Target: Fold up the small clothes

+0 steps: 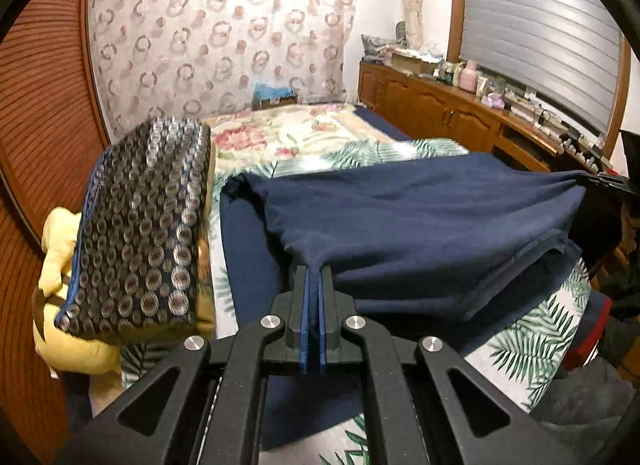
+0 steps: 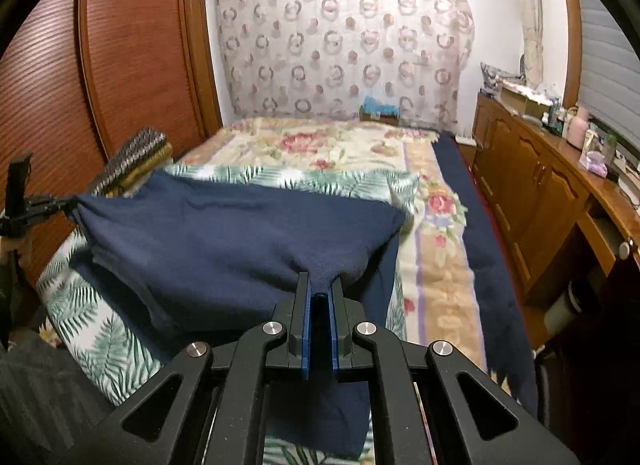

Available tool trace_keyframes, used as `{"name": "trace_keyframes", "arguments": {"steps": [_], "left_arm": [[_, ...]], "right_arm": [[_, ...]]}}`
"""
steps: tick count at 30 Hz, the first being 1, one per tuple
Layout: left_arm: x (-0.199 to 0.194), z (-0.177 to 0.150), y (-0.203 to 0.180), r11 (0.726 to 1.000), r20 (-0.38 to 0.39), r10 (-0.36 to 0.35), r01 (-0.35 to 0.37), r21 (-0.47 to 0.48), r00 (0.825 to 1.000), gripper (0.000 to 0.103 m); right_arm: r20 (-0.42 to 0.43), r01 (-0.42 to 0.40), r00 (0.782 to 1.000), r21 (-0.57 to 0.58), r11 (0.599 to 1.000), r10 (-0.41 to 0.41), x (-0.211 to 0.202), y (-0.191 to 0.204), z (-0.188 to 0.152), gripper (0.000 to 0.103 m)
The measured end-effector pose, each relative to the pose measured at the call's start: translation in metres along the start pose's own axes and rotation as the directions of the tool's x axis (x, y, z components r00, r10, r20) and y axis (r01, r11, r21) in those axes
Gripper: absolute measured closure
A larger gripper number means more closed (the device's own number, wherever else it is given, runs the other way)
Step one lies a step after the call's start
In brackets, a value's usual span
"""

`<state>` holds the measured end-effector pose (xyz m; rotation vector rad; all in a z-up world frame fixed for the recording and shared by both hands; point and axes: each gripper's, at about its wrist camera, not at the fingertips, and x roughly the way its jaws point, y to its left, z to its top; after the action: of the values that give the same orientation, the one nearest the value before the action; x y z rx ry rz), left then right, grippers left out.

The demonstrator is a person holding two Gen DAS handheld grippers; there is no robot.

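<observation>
A navy blue garment [image 1: 400,217] hangs stretched above the bed between my two grippers. My left gripper [image 1: 314,268] is shut on a pinched corner of it, and my right gripper [image 1: 596,181] holds the opposite corner at the far right. The right wrist view shows the same garment [image 2: 240,233]. There my right gripper [image 2: 320,279] is shut on a bunched corner, with the cloth wedged between its blue pads. My left gripper [image 2: 66,203] pulls the other corner taut at the far left. Part of the cloth droops below onto the bed.
The bed carries a palm-leaf sheet [image 1: 540,329] and a floral blanket [image 2: 320,145]. A dark patterned cushion [image 1: 140,225] lies on something yellow [image 1: 60,249] at the left. A wooden sideboard [image 2: 540,169] crowded with small items runs along the right. A wooden wardrobe [image 2: 132,65] stands left.
</observation>
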<state>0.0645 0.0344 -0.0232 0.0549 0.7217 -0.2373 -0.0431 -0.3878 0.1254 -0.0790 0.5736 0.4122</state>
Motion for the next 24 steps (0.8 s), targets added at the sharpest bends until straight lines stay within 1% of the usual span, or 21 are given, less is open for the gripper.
{"name": "trace_keyframes", "arguments": {"steps": [1, 2, 4, 5, 6, 7, 8, 9, 10, 11, 12, 14, 19, 20, 24], "left_arm": [[0.004, -0.004, 0.0, 1.0, -0.01, 0.003, -0.003, -0.003, 1.0, 0.099], [0.009, -0.007, 0.0, 1.0, -0.023, -0.011, 0.01, -0.013, 1.0, 0.099], [0.013, -0.013, 0.0, 0.999, -0.04, -0.041, 0.04, -0.029, 0.998, 0.098], [0.014, -0.015, 0.001, 0.999, -0.048, -0.043, 0.041, -0.034, 0.998, 0.092], [0.014, -0.017, 0.001, 0.999, -0.048, -0.039, 0.037, -0.036, 0.998, 0.077], [0.013, -0.019, 0.001, 0.999, -0.042, -0.032, 0.03, -0.039, 0.999, 0.069], [0.012, -0.02, 0.002, 0.999, -0.036, -0.028, 0.026, -0.044, 0.999, 0.058], [0.011, -0.021, 0.004, 0.998, -0.035, -0.027, 0.025, -0.051, 0.999, 0.057], [0.01, -0.023, 0.006, 0.998, -0.036, -0.026, 0.024, -0.058, 0.999, 0.056], [0.01, -0.024, 0.008, 0.998, -0.035, -0.022, 0.019, -0.066, 0.999, 0.05], [0.009, -0.025, 0.01, 0.997, -0.033, -0.017, 0.015, -0.07, 0.999, 0.044], [0.008, -0.027, 0.013, 0.997, -0.029, -0.01, 0.008, -0.079, 1.0, 0.04], [0.011, -0.033, 0.019, 0.994, -0.035, 0.01, -0.014, -0.107, 0.999, 0.039], [0.011, -0.034, 0.02, 0.994, -0.035, 0.021, -0.024, -0.11, 0.999, 0.039], [0.015, -0.041, 0.022, 0.992, -0.043, 0.035, -0.04, -0.121, 0.998, 0.039]], "right_arm": [[-0.016, 0.014, 1.0, -0.011, 1.0, -0.014, 0.005, 0.004, -0.002, 0.096], [-0.03, 0.036, 0.999, -0.028, 0.999, -0.036, 0.01, 0.009, -0.005, 0.096], [-0.06, 0.044, 0.997, -0.041, 0.998, -0.046, 0.022, 0.015, -0.007, 0.096], [-0.066, 0.049, 0.997, -0.043, 0.998, -0.052, 0.025, 0.016, -0.005, 0.091], [-0.059, 0.073, 0.995, -0.048, 0.996, -0.076, 0.028, 0.017, -0.002, 0.085], [-0.05, 0.095, 0.994, -0.055, 0.994, -0.098, 0.028, 0.018, 0.001, 0.081], [-0.038, 0.113, 0.993, -0.059, 0.992, -0.116, 0.028, 0.018, 0.005, 0.07], [-0.028, 0.116, 0.993, -0.051, 0.992, -0.118, 0.028, 0.019, 0.009, 0.051], [-0.018, 0.114, 0.993, -0.04, 0.993, -0.115, 0.029, 0.021, 0.011, 0.044], [-0.006, 0.11, 0.994, -0.031, 0.993, -0.11, 0.029, 0.022, 0.013, 0.041], [0.003, 0.106, 0.994, -0.029, 0.994, -0.106, 0.031, 0.025, 0.016, 0.041], [0.01, 0.103, 0.995, -0.036, 0.994, -0.103, 0.037, 0.034, 0.012, 0.041], [0.006, 0.059, 0.998, -0.046, 0.997, -0.059, 0.059, 0.045, -0.004, 0.041], [-0.001, 0.045, 0.999, -0.05, 0.998, -0.045, 0.067, 0.05, -0.005, 0.041], [-0.044, -0.002, 0.999, -0.053, 0.999, 0.0, 0.093, 0.048, -0.008, 0.041]]}}
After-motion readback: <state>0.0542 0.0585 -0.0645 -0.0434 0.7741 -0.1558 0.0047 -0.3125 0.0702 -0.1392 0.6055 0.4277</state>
